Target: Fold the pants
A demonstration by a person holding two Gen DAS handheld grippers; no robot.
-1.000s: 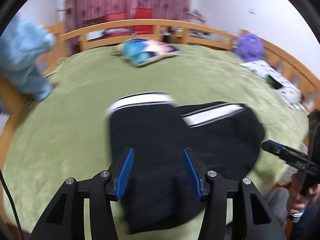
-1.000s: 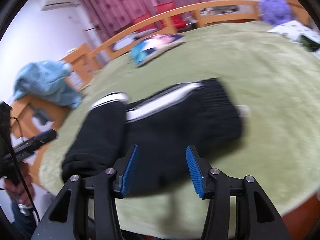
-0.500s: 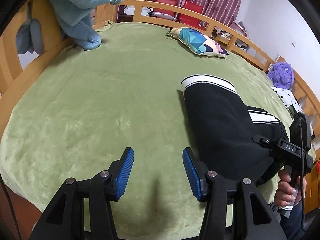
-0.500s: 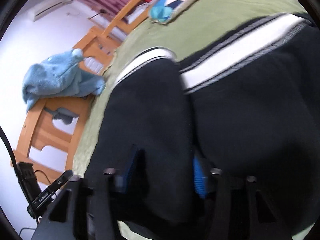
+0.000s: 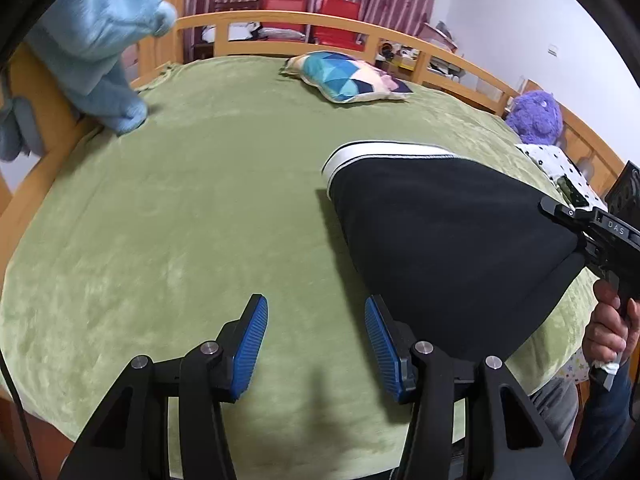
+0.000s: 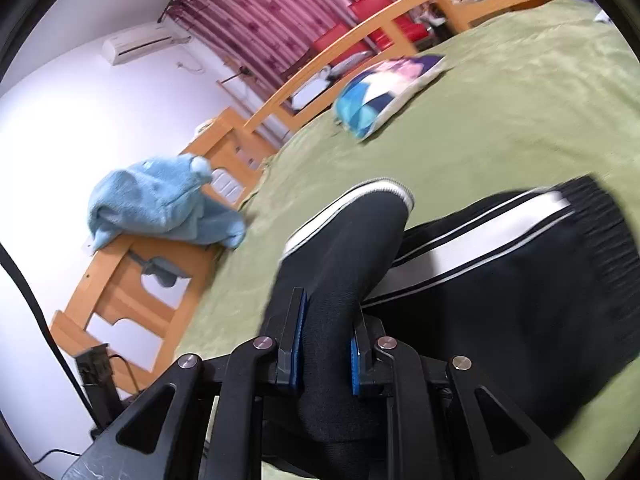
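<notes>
Green plush bedspread covers the bed from edge to edge; at far left a blue towel hangs over the wooden bed rail. Left gripper hovers low over bare bedspread with its blue pads spread wide, holding nothing. Just to its right lie the black pants, partly folded near the bed's front edge, a white-striped band showing along the far side; beyond them rest a patterned pillow and, further right, a purple plush toy. Right gripper, seen in its own view, has its pads pressed onto a thick bunched fold of the pants at their near end. The fabric looks soft, limp and fairly light, a knit that drapes and bunches rather than holding shape; slipping seems unlikely on ribbed pads. A judged good hold is a folded edge or the striped band, several layers pinched together, with the free left gripper taking the opposite corner so the cloth stays flat.
</notes>
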